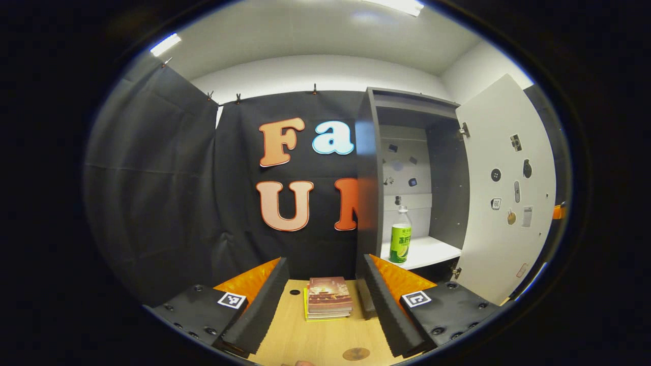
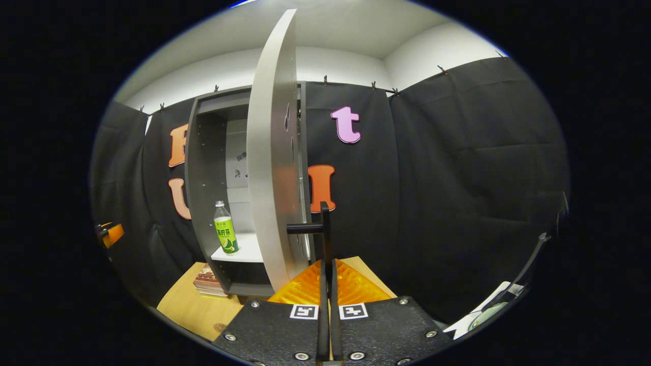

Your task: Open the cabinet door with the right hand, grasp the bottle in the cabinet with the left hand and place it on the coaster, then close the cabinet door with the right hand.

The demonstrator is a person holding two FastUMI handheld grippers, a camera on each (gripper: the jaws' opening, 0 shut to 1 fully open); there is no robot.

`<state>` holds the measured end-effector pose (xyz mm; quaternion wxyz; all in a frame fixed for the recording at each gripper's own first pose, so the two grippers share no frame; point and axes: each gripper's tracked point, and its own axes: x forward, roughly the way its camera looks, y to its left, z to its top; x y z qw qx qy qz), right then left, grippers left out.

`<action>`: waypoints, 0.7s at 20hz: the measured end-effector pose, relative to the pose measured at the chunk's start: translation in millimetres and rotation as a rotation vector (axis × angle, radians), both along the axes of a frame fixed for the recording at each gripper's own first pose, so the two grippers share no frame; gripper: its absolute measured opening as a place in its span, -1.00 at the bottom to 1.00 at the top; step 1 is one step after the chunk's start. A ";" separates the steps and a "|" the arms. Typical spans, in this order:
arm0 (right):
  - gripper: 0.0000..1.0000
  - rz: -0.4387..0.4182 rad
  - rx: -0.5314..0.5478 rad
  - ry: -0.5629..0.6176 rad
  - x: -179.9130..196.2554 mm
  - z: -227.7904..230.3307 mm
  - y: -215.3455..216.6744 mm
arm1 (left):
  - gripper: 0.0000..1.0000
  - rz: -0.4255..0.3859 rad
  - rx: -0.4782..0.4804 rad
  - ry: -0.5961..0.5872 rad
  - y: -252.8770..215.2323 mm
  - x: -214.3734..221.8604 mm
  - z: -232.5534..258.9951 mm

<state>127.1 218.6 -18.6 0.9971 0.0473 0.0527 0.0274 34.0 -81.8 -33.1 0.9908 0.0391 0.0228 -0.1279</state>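
Observation:
A green-labelled bottle (image 1: 401,236) stands upright on the white shelf inside the grey cabinet (image 1: 367,178), whose pale door (image 1: 508,193) is swung wide. My left gripper (image 1: 323,262) hovers open over the wooden table, short of the cabinet, with nothing between its fingers. A round brown coaster (image 1: 356,354) lies on the table just below it. In the right gripper view, my right gripper (image 2: 328,267) is shut on the door's black handle (image 2: 324,223), with the door (image 2: 272,168) seen edge-on. The bottle (image 2: 225,234) stands left of the door in the cabinet (image 2: 203,168).
A small stack of books (image 1: 329,297) lies on the wooden table (image 1: 325,340) in front of the cabinet's left wall; the same books (image 2: 208,282) sit below the cabinet's shelf. Stickers and magnets dot the door's inner face. Black cloth walls close the booth.

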 end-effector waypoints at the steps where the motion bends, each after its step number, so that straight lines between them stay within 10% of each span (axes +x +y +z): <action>1: -0.99 0.009 -0.002 -0.003 0.7 0.5 -0.8 | 0.96 -0.006 0.000 0.002 -9.7 -0.8 -1.6; 14: -0.80 -0.027 0.016 -0.015 -5.9 -4.1 -25.9 | 0.96 -0.152 -0.060 0.065 -158.3 31.3 -34.6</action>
